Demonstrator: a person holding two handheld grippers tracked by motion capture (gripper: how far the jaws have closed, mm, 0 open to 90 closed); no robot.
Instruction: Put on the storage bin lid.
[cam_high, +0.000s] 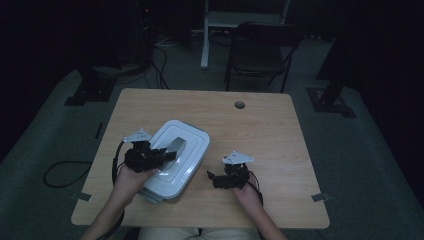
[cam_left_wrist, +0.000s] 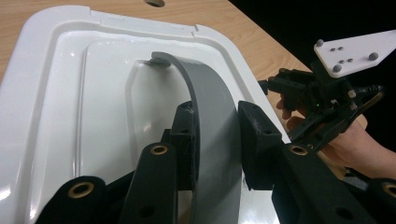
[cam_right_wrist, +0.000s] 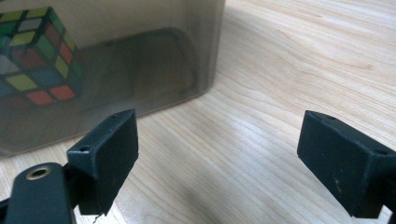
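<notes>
Counting from the largest down: one wooden desk (cam_high: 260, 125), one white lidded storage box (cam_high: 192, 137), one grey handle (cam_high: 176, 145) on its lid, two grippers, and one colour-tiled puzzle cube (cam_right_wrist: 35, 56) seen through the box's smoky translucent wall in the right gripper view.

On the desk, the box sits left of centre, its near corner close to the desk's front edge and its left side not far from the left edge. The whole right half and the back strip of the desk, up to the round cable hole (cam_high: 239, 104), lie open.

Seen from the high view, the box's long axis runs diagonally, from the front-left toward the back-right corner of the desk, and the handle arches along that same line.

Over the lid, the left gripper (cam_left_wrist: 219, 140) straddles the raised handle, one pad against its side, the other just beside it; whether it truly clenches I cannot tell. Resting low near the front edge, the right gripper (cam_right_wrist: 219, 158) is released, jaws wide over bare wood, just beside the box's wall.
</notes>
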